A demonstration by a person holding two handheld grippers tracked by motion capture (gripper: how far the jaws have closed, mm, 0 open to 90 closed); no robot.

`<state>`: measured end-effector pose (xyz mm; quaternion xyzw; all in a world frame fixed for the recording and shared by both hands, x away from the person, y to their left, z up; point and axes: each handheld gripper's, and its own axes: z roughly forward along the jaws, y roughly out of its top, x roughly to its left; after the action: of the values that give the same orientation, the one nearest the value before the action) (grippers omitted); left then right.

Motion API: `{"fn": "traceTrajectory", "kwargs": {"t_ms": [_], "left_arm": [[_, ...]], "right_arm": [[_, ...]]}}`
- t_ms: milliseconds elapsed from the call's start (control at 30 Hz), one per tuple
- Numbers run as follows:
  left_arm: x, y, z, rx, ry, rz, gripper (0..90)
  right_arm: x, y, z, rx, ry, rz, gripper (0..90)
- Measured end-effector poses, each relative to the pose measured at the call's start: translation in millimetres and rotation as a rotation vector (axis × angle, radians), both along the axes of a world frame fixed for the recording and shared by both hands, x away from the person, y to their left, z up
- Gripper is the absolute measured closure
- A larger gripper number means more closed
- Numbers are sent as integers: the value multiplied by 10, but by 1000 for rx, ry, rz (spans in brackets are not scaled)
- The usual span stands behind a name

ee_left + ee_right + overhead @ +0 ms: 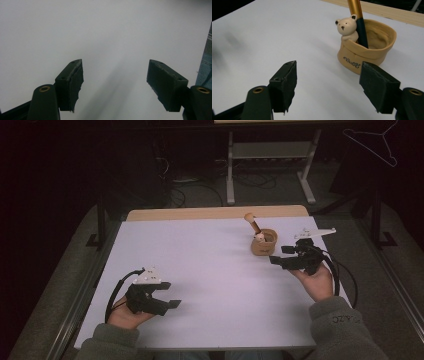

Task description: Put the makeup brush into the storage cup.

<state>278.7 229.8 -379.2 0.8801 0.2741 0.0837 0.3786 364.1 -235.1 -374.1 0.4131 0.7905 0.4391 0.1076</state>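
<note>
While a tan bear-trimmed pen cup (263,243) stands upright in the right half of the high view, toward the far edge of the white tabletop (210,270), a gold-and-dark pen (253,224) leans out of it, its long axis tilted up and toward the upper left of that frame. Its rounded top clears the rim, and its lower end is sunk in the cup just behind the small bear figure (347,27). Just to the right of the cup in the high view sits the right tool (279,255), jaws spread wide with nothing between them and pointing left toward the cup's lower side. Seen in the right gripper view, the cup sits in the upper right, slightly beyond and right of the gap between the jaws, near but not touching. That makes the right hand (316,281) clearly the nearer one; any reach for the pen would likely have to go up and over the rim, along the shaft's lean. Its forearm comes in from the lower right, wrist turned so the tool lies nearly level above the tabletop. At the lower left, well apart from the cup, the left tool (167,295) hangs open and empty over bare white surface, cradled in the left hand (127,316).
</note>
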Motion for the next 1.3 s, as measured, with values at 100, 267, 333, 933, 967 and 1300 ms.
{"fn": "traceTrajectory", "kwargs": {"t_ms": [100,267,333,933,967,1300], "left_arm": [[6,13,-9,-9,1,18,283],[14,29,-13,-4,-3,25,275],[20,39,-19,1,-8,35,267],[9,120,-27,-39,-39,118,237],[9,120,-27,-39,-39,118,237],[-11,125,-45,-23,-59,124,233]], "right_arm": [[-63,14,5,-4,-13,11,285],[-140,29,-27,-5,-12,22,276],[-212,39,-71,-1,-6,31,274],[-527,103,-259,-15,-14,64,248],[-544,102,-263,-20,-15,65,247],[-687,86,-310,4,-19,65,230]]}}
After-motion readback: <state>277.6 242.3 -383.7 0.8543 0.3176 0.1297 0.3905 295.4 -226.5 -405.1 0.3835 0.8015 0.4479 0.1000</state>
